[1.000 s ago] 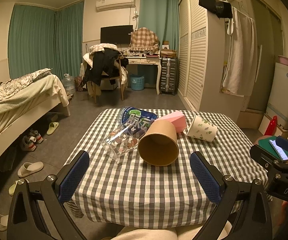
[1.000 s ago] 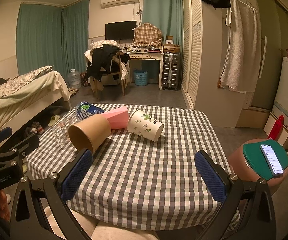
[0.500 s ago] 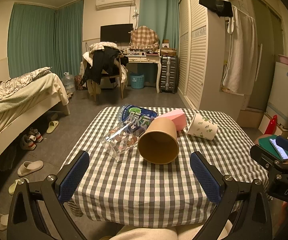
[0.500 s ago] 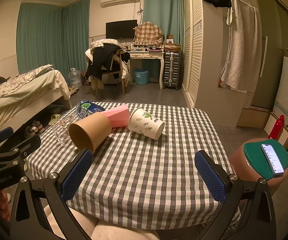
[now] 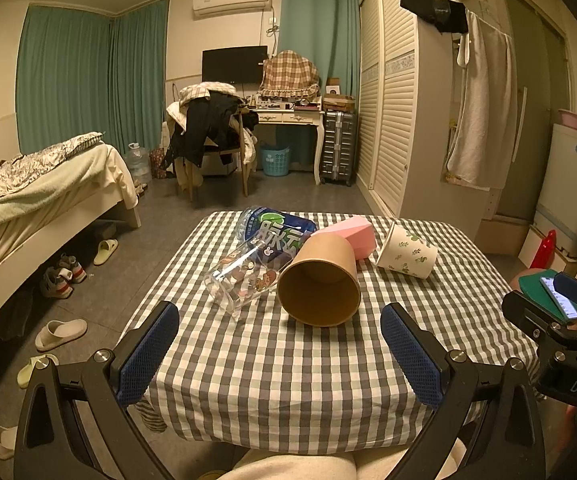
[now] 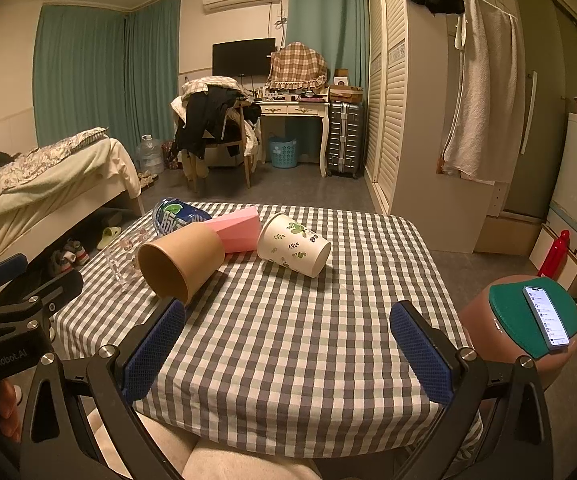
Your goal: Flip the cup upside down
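Observation:
Several cups lie on their sides on the checked table (image 5: 288,368). A brown paper cup (image 5: 320,280) faces me with its mouth open; it also shows in the right wrist view (image 6: 180,260). A white leaf-print cup (image 5: 406,252) (image 6: 292,250) lies to its right. A pink cup (image 5: 348,236) (image 6: 236,228) lies behind. A clear printed glass (image 5: 240,280) lies to the left. My left gripper (image 5: 280,352) is open and empty, short of the brown cup. My right gripper (image 6: 288,352) is open and empty over the table's near part.
A blue-labelled bottle (image 5: 276,228) lies behind the glass. A stool with a green pad and a phone (image 6: 544,316) stands right of the table. A bed (image 5: 36,200) is at the left, a wardrobe (image 5: 392,120) at the right. My lap is below the table edge.
Both grippers have shifted only slightly; the table objects sit a touch lower and nearer in view. Nothing was grasped or moved.

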{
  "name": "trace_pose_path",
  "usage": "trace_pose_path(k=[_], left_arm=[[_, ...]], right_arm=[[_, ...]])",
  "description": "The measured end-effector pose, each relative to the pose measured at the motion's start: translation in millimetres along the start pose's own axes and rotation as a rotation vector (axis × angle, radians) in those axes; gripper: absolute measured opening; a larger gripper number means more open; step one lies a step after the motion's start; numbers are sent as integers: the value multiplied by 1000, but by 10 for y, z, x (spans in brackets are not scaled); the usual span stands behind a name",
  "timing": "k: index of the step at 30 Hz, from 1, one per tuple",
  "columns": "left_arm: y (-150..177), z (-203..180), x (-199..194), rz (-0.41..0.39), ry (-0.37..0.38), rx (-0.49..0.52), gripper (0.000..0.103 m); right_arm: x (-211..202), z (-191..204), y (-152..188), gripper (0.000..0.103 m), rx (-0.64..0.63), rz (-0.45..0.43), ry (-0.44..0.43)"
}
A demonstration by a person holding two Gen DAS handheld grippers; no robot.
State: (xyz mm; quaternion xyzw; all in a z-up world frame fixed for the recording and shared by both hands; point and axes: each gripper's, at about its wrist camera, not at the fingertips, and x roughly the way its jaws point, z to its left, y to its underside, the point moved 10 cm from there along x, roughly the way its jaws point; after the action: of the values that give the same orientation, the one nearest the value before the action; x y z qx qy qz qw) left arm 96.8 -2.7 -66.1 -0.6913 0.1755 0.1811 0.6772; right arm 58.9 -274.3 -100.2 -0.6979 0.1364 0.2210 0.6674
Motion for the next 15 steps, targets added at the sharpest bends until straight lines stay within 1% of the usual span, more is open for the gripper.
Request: trace_pose_path(k=[15], left_arm=[[19, 12, 29, 5, 0, -8, 103]], right_arm=[[25, 72, 38, 103, -9, 10, -8]])
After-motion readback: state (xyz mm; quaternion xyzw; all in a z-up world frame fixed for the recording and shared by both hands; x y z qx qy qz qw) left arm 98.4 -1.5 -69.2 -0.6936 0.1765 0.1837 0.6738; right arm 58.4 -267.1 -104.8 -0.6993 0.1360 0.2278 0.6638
